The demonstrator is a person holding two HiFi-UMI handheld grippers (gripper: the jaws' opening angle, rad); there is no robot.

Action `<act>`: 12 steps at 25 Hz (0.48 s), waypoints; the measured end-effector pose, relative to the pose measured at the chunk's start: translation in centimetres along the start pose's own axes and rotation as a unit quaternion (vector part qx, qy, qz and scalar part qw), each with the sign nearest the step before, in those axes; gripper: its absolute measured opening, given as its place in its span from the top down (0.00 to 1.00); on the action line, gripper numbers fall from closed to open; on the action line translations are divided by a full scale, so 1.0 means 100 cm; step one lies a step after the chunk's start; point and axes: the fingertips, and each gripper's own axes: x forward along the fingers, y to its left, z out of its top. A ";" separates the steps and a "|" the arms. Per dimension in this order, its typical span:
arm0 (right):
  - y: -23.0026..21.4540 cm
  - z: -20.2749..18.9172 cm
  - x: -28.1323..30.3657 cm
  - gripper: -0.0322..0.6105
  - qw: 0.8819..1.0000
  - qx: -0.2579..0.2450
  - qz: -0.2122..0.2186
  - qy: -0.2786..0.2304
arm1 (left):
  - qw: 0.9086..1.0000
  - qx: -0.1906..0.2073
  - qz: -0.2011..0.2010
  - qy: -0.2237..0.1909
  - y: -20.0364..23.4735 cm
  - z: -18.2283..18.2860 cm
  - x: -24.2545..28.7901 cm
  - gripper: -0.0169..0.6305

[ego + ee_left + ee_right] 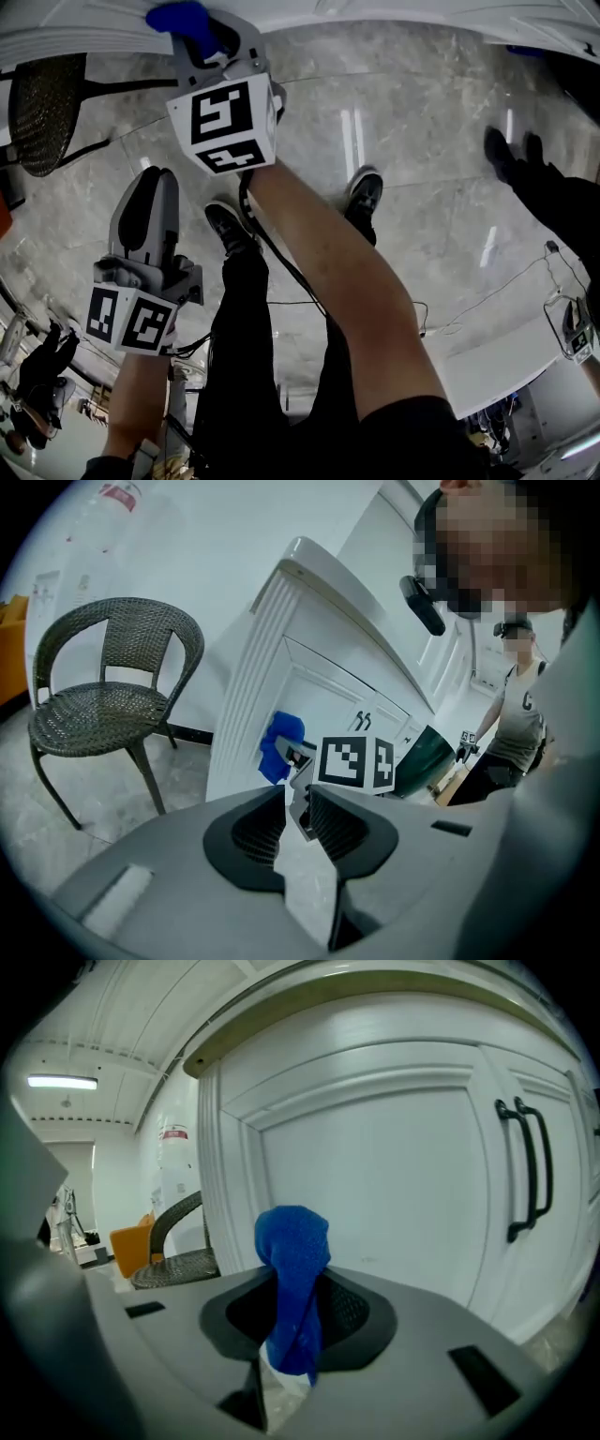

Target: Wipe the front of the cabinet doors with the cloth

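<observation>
The blue cloth sticks up from between the jaws of my right gripper, which is shut on it. The cloth is held close to the white cabinet door, near the door's left frame; I cannot tell whether it touches. Two black handles are at the door's right. In the head view the right gripper with the cloth is at the top against the cabinet edge. My left gripper hangs lower left, away from the cabinet, jaws shut and holding nothing. From the left gripper view, the cloth is at the cabinet front.
A dark wicker chair stands left of the cabinet on the marble floor. An orange object lies beyond it. Another person stands to the right. My own legs and shoes are below the grippers.
</observation>
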 end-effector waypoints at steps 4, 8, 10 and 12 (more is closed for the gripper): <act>-0.070 -0.014 -0.014 0.81 0.999 0.012 -0.042 0.016 | 1.000 0.004 -0.017 0.011 -0.034 -0.010 0.024 0.85; -0.114 -0.019 -0.027 0.81 0.998 0.010 -0.055 0.025 | 0.999 0.006 -0.028 0.017 -0.065 -0.014 0.047 0.85; -0.131 -0.022 -0.033 0.81 0.997 0.016 -0.063 0.028 | 0.999 0.006 -0.031 0.019 -0.076 -0.014 0.056 0.85; -0.149 -0.023 -0.040 0.81 0.997 0.020 -0.074 0.031 | 0.999 0.009 -0.035 0.022 -0.085 -0.015 0.064 0.85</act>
